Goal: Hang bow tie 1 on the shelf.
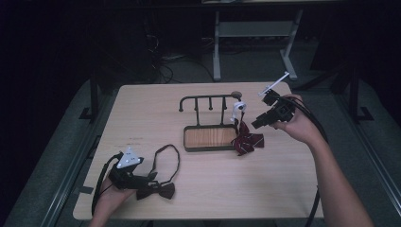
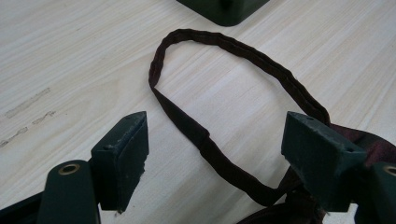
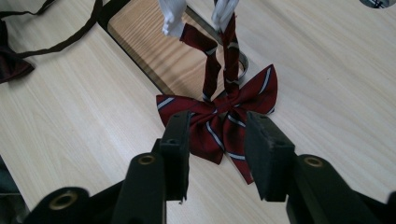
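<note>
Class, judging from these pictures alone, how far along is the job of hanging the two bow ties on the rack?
Looks done: the striped red bow tie hangs by its strap from the rack, its bow resting by the wooden base. In hand: the right gripper sits open beside it; the left gripper is open at the dark bow tie. Left: that tie lies flat on the table, strap looped, not yet lifted or hung.

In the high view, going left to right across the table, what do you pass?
Left claw → dark bow tie with its strap loop → rack with a wooden tray base → striped red bow tie → right claw.
</note>
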